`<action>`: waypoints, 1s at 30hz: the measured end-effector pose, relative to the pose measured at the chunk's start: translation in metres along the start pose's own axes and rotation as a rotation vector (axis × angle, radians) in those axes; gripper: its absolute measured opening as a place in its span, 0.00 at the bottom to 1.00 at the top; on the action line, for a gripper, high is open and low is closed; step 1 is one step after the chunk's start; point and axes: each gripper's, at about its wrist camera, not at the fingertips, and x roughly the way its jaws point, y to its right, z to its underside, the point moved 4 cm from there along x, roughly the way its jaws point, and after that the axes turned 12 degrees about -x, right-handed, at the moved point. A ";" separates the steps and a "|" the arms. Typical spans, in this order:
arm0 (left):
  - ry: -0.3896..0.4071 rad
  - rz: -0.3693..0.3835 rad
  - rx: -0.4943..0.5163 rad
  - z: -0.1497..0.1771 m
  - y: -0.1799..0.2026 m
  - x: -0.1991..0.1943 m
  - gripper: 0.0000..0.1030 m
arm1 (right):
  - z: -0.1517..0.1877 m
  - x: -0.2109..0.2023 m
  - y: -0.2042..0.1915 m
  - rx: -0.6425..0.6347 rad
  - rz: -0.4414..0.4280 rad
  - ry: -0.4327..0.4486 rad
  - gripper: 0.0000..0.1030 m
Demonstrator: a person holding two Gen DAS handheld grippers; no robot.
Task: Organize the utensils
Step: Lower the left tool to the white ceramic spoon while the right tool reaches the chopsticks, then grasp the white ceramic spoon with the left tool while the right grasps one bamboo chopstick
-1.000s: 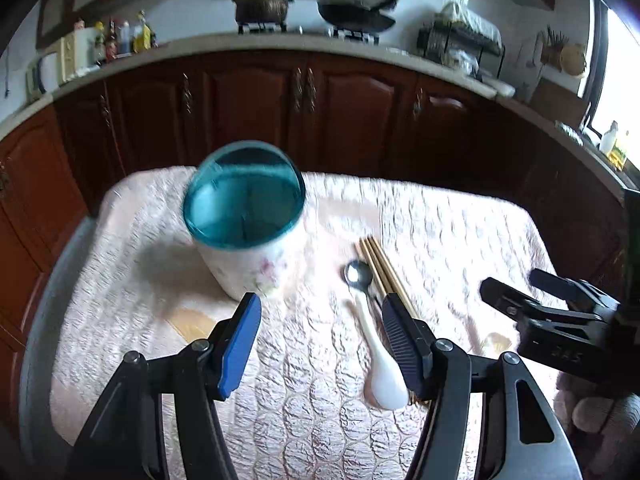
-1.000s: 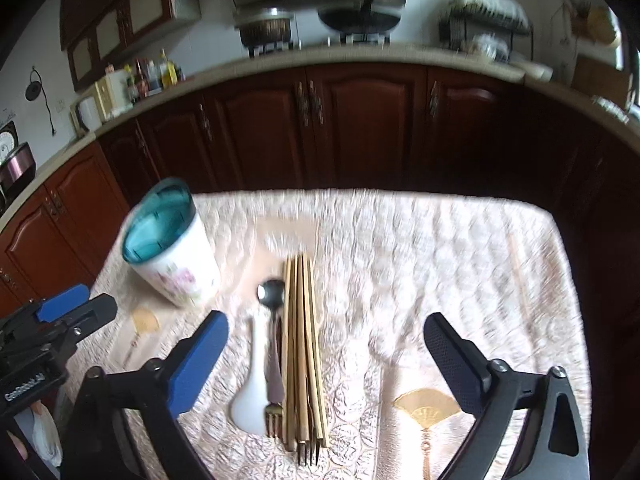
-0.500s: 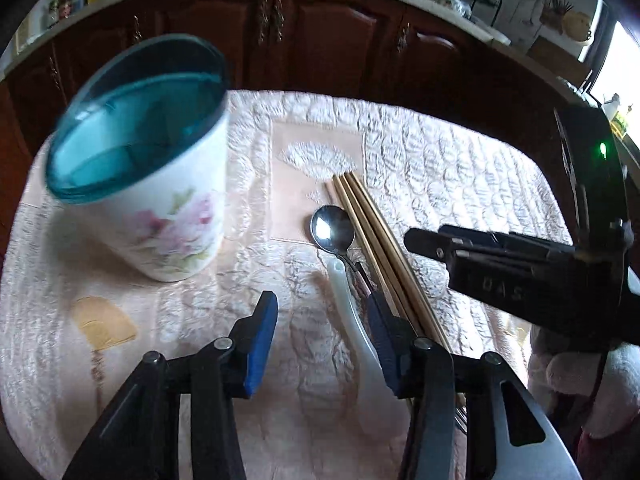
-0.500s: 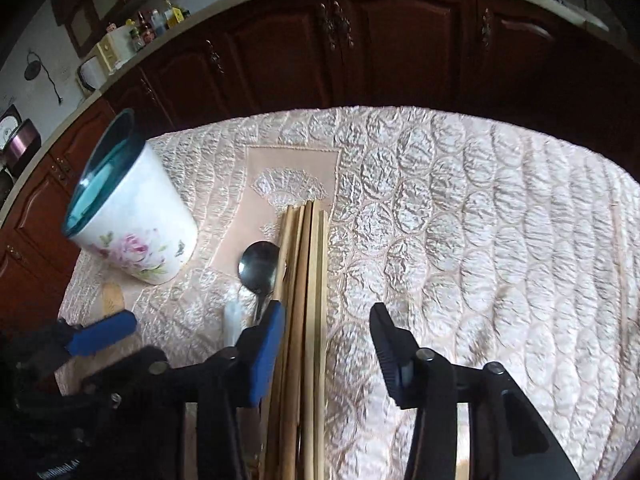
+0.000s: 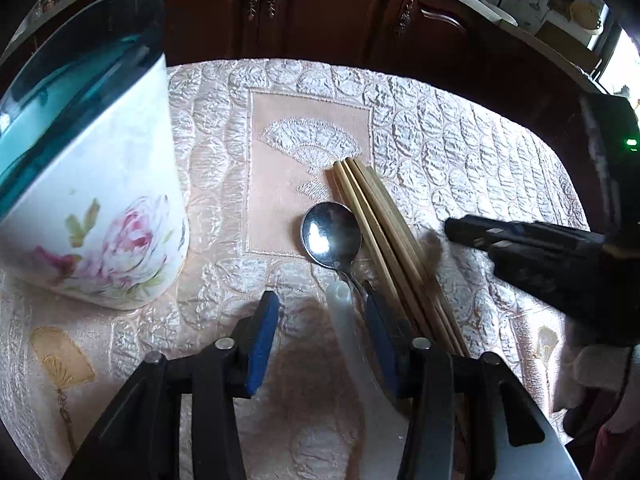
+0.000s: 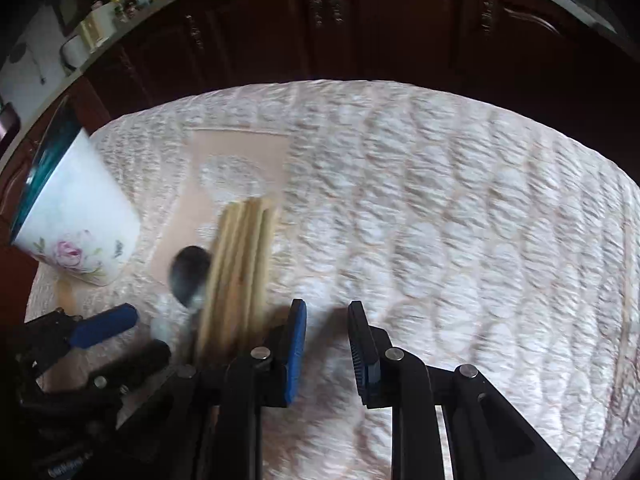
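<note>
A white flowered holder with a teal rim (image 5: 92, 184) stands on the quilted cloth at the left; it also shows in the right wrist view (image 6: 76, 224). A white ceramic spoon (image 5: 346, 320), a metal spoon (image 5: 330, 234) and a bundle of wooden chopsticks (image 5: 384, 232) lie side by side. My left gripper (image 5: 320, 300) is open, low over the cloth, its jaws on either side of the white spoon's handle. My right gripper (image 6: 326, 316) is open with a narrow gap, just right of the chopsticks (image 6: 240, 264), holding nothing.
The quilted tablecloth (image 6: 440, 220) covers the table. Dark wooden cabinets (image 5: 320, 8) run along the far side. The right gripper's body (image 5: 540, 256) reaches in from the right in the left wrist view. A counter with bottles (image 6: 120, 4) is at far left.
Both grippers have come down and forward toward the utensils. The left jaws now straddle the white spoon. The right jaws have narrowed and sit to the right of the chopsticks.
</note>
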 end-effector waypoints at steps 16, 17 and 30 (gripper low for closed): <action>-0.036 0.031 0.008 -0.002 -0.004 0.011 0.13 | -0.009 0.017 -0.025 0.002 -0.247 0.017 0.10; -0.033 0.030 0.006 -0.002 -0.005 0.010 0.13 | -0.008 0.013 -0.022 0.007 -0.239 0.025 0.10; -0.044 0.024 -0.008 0.003 -0.015 0.000 0.13 | 0.005 0.009 0.026 0.084 -0.132 0.003 0.26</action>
